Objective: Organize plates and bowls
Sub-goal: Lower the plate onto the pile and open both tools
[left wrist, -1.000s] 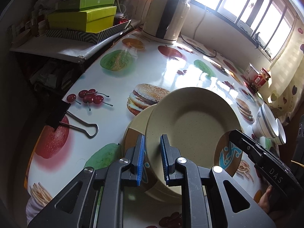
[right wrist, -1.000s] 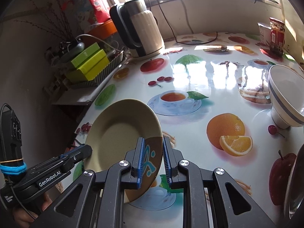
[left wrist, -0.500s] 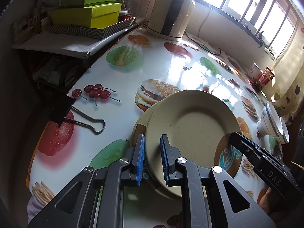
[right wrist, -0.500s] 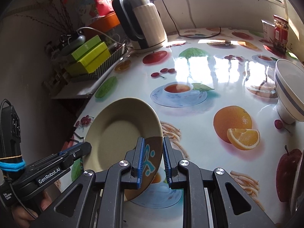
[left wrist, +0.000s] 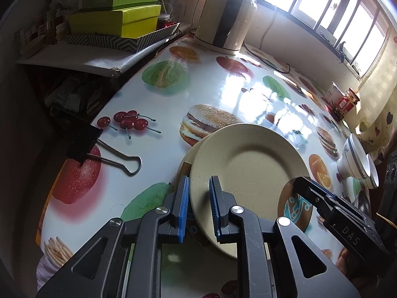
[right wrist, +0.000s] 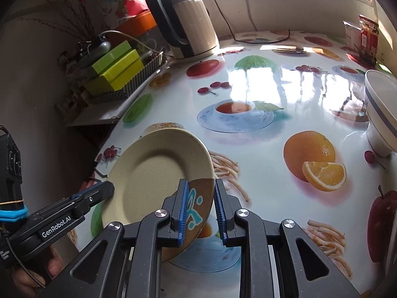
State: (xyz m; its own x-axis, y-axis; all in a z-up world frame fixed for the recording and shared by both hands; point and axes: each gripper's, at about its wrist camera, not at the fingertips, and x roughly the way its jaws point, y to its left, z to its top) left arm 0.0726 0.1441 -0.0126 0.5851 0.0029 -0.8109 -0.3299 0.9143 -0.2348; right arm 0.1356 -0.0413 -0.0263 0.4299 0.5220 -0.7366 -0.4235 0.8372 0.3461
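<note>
A beige plate (left wrist: pixel 250 171) with a brown patch and blue design lies tilted over a second beige plate (left wrist: pixel 196 149) beneath it on the table. My left gripper (left wrist: pixel 197 207) is closed on the top plate's near rim. My right gripper (right wrist: pixel 199 209) straddles the brown patch (right wrist: pixel 198 201) at the opposite rim, its jaws slightly parted around the rim. Each gripper shows in the other's view: the right one (left wrist: pixel 330 206) and the left one (right wrist: pixel 82 198). White bowls with blue stripes (left wrist: pixel 357 160) stand at the right, also in the right wrist view (right wrist: pixel 379 114).
The table (left wrist: pixel 223 87) has a glossy fruit-print cloth. A black binder clip (left wrist: pixel 99 151) lies at its left edge. An electric kettle (right wrist: pixel 188 22) stands at the back with its cord. Green boxes in a tray (left wrist: pixel 119 22) sit on a side shelf. Red jars (right wrist: pixel 368 38) stand far right.
Both grippers and the top plate have shifted slightly along the table; the plate sits lower over the plate beneath. The right jaws have opened a little around the rim.
</note>
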